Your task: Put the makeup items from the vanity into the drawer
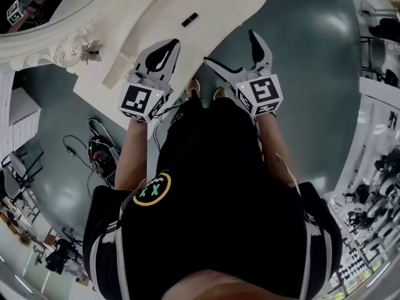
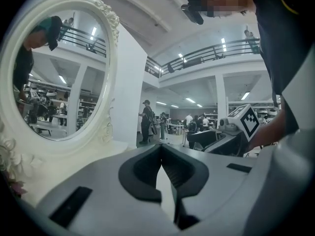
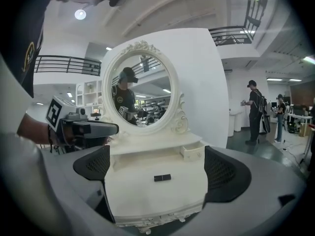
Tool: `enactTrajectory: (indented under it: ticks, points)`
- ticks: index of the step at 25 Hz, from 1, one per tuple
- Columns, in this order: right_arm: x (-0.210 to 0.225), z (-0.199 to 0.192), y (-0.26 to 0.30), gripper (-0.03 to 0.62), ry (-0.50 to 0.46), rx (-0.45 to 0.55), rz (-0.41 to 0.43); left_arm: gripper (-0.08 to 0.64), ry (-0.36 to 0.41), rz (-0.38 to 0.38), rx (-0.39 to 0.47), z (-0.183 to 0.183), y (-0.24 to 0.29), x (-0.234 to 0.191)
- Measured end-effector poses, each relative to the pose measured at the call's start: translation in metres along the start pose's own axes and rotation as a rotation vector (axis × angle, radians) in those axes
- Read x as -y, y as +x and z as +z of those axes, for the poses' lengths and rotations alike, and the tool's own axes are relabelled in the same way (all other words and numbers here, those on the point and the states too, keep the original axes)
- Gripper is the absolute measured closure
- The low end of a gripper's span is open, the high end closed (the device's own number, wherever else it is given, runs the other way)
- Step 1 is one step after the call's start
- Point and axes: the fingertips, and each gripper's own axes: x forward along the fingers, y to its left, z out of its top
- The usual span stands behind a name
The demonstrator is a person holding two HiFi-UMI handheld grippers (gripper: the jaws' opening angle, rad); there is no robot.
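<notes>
A small black makeup item (image 3: pixel 162 177) lies alone on the white vanity top (image 3: pixel 147 200); the head view shows the item (image 1: pixel 189 20) too. A little drawer (image 3: pixel 192 152) on the vanity's raised back shelf stands pulled out, to the right of the item and behind it. My right gripper (image 3: pixel 157 168) is open and empty, held in the air short of the vanity, which shows between its jaws. In the head view the right gripper (image 1: pixel 231 50) is spread wide. My left gripper (image 2: pixel 161 149) is shut on nothing, held beside the right one, also off the vanity (image 1: pixel 159 58).
An oval mirror (image 3: pixel 139 93) in a carved white frame rises behind the vanity top. Grey floor lies all round, with cables and gear (image 1: pixel 100 152) at the lower left of the head view. People stand further back in the hall (image 3: pixel 255 111).
</notes>
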Motion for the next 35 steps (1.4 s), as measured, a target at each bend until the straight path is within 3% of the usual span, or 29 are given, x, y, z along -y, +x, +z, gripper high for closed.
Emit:
enactTrajectory:
  ticks: [9, 13, 24, 29, 35]
  points:
    - [0.032, -0.004, 0.026, -0.006, 0.015, -0.005, 0.089, 0.540, -0.004, 0.087, -0.036, 0.000, 0.032, -0.010]
    - [0.038, -0.003, 0.042, -0.006, -0.041, -0.022, 0.138, 0.540, -0.005, 0.112, -0.040, 0.002, 0.039, -0.015]
    - [0.018, -0.047, 0.132, 0.002, -0.570, -0.290, 0.526, 0.540, -0.010, 0.194, -0.035, 0.005, 0.033, -0.034]
    - [0.012, -0.090, 0.175, 0.026, -0.741, -0.435, 0.677, 0.540, -0.020, 0.236, -0.042, 0.001, 0.023, -0.042]
    - [0.006, -0.158, 0.200, 0.106, -0.892, -0.621, 0.845, 0.540, -0.028, 0.265, -0.048, -0.005, 0.016, -0.046]
